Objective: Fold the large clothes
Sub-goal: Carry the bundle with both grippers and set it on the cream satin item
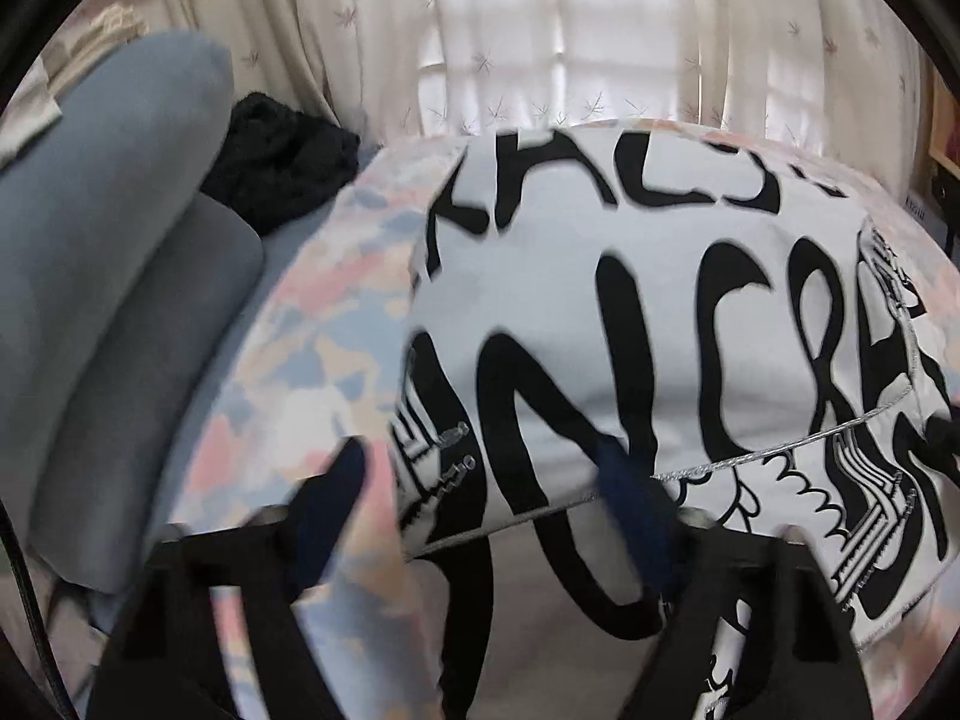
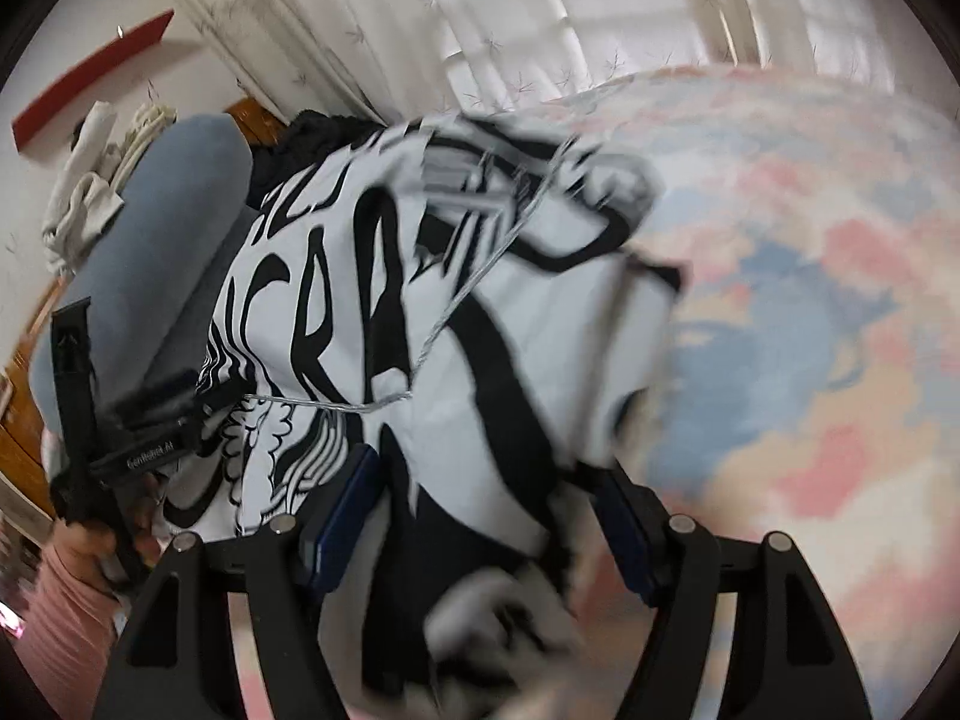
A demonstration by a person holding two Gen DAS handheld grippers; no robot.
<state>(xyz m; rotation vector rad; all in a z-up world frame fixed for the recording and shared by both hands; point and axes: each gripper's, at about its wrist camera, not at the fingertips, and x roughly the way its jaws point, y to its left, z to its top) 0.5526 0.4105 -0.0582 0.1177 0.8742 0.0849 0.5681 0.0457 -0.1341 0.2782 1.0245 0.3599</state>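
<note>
The white black-lettered garment (image 1: 660,312) lies on the pastel bedspread (image 1: 312,324), beside the blue pillow (image 1: 108,228). Both grippers' jaws are spread, left (image 1: 486,480) and right (image 2: 486,480), above it. Only the right view shows the pink sleeve (image 2: 66,612).

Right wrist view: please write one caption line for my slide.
Open right gripper over a white garment with black lettering, spread on a pastel bedspread.
</note>
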